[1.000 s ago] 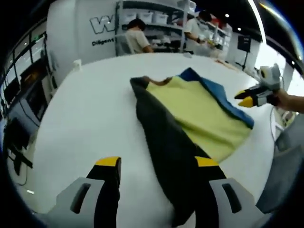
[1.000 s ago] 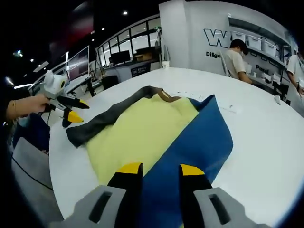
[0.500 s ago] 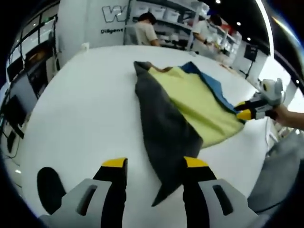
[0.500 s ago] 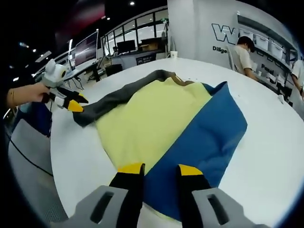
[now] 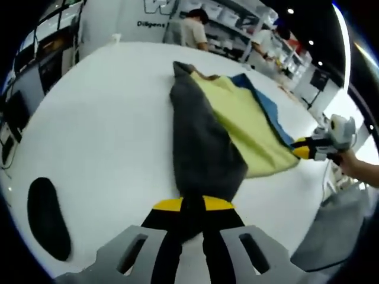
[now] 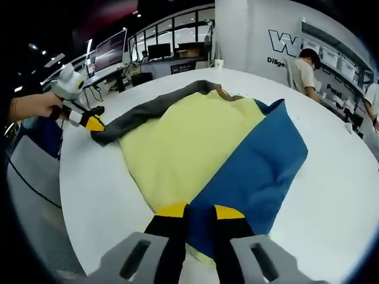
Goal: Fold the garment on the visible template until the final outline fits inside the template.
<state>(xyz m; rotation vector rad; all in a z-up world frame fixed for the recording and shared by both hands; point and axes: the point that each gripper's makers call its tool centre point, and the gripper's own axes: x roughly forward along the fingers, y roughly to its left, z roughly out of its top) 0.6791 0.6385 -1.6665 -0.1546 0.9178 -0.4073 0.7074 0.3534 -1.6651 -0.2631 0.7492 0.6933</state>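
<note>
Garment (image 5: 204,148) long axis runs away | both hand-held grippers clamp its hem

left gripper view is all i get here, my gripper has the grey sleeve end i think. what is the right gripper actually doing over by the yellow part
Observer: In the right gripper view, the right gripper is shut on the garment at its near hem, where yellow meets the blue sleeve.
Operator: does blue run all the way down to that hem
Observer: Yes, the blue sleeve lies flat as a wide band from the collar down to the hem beside the right gripper.
Operator: and my end from that side
Observer: The left gripper sits at the tip of the grey sleeve, close to the edge of the white table.
</note>
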